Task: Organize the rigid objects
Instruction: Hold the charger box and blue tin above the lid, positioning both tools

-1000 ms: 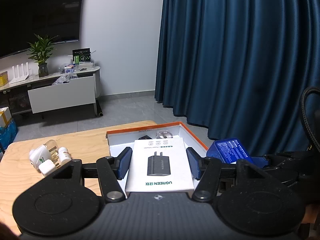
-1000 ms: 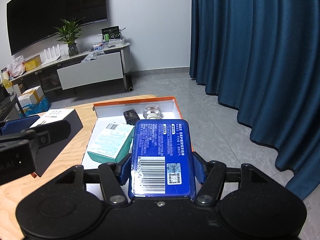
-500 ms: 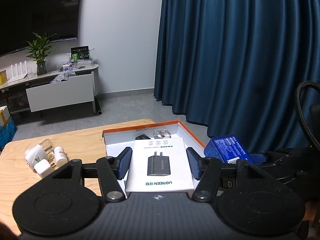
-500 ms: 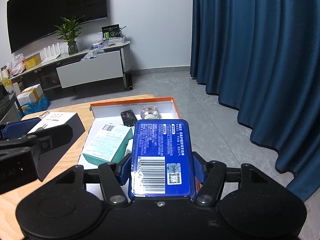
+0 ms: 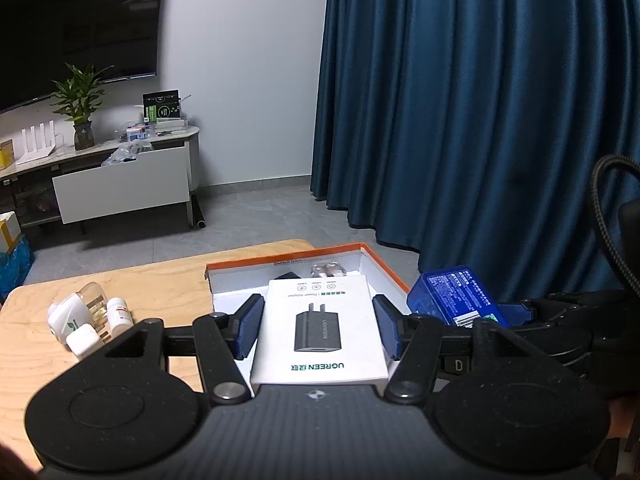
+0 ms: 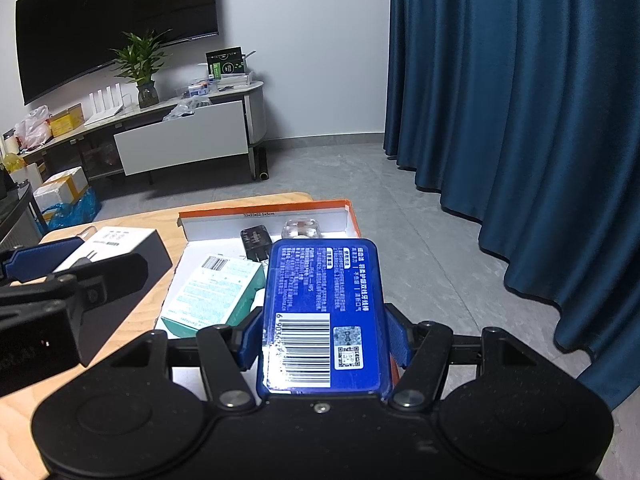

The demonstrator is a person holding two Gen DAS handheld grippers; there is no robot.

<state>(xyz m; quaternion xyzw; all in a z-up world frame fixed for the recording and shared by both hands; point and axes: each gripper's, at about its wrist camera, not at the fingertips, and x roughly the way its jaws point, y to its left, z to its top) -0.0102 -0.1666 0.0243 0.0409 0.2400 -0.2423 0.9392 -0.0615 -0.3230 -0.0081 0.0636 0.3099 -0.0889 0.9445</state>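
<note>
While both fingers stay clamped, the orange-rimmed box (image 6: 344, 216) looks unchanged.

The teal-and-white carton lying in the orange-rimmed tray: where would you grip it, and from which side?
Grip the teal-and-white carton across its two long side faces, coming from above. It lies flat on the floor of the orange-rimmed tray, so only top and sides are free. The near end looks best, since a black charger sits close to its far end.

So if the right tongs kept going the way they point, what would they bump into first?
Probably the orange tray: the right tongs, holding the blue box, point down at its floor near the teal box. Depth is hard to judge.
</note>
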